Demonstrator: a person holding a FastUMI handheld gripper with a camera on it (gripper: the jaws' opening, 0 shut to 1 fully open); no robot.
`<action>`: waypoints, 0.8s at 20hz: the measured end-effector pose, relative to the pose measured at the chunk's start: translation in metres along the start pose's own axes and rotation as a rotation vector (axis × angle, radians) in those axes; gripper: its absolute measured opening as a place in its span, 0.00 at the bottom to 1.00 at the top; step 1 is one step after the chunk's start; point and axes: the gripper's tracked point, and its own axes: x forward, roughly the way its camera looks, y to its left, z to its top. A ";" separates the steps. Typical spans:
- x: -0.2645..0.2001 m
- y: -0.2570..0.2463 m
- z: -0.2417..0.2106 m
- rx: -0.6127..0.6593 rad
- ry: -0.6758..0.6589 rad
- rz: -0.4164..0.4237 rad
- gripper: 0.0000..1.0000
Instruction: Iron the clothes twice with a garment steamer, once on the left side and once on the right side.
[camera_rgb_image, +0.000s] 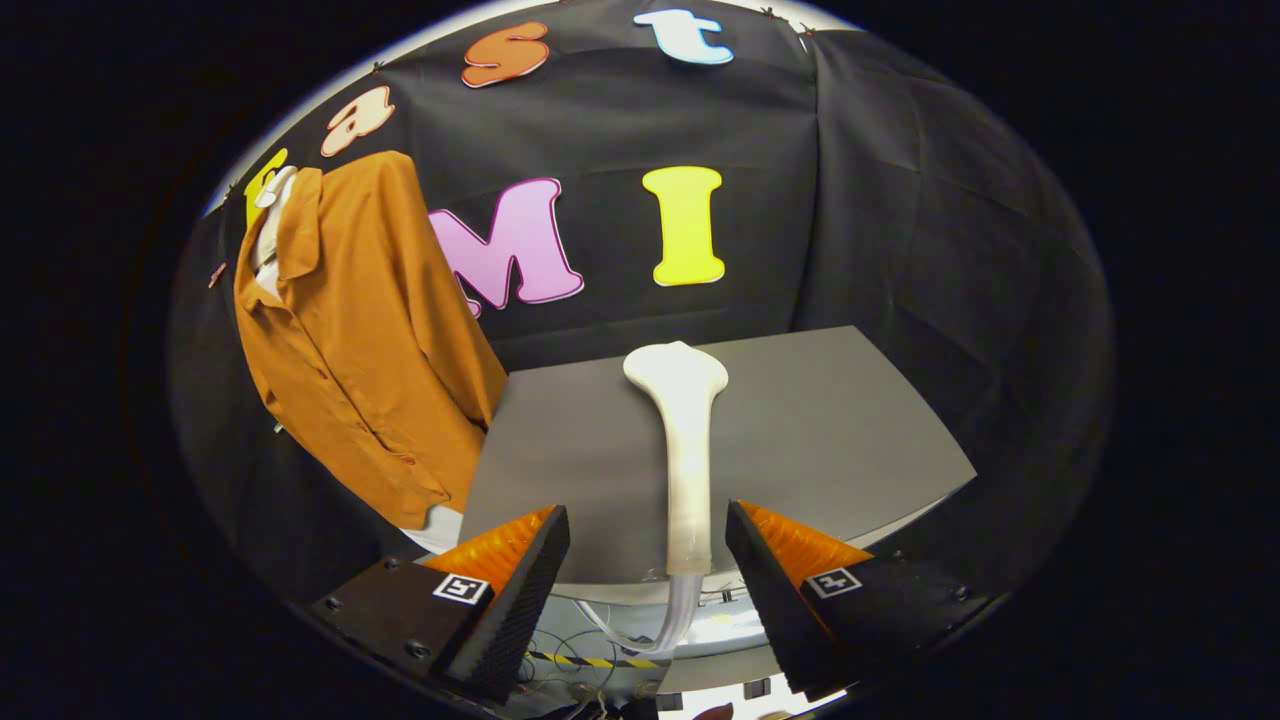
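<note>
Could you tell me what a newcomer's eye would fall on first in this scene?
Probably the orange shirt, hanging on a form beside the grey table, off to the side of the fingers. Next comes the white steamer lying on the table just ahead of the open gripper, its handle end between the fingers, neither touching it, and its hose dropping over the table's edge.

- Shirt (370, 340): plain burnt orange, over something white.
- Garment steamer (685, 440): creamy white; its hose (672, 620) is translucent.
- Table (830, 420): plain grey.
- Gripper (648, 560) fingers (520, 590): black ribbed pads, orange backs, black-and-white square markers.
</note>
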 end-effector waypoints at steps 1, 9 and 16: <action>0.013 -0.007 -0.003 0.004 0.027 0.003 0.99; 0.085 -0.025 -0.033 0.070 0.219 0.005 0.86; 0.089 -0.014 -0.021 0.021 0.155 0.046 0.29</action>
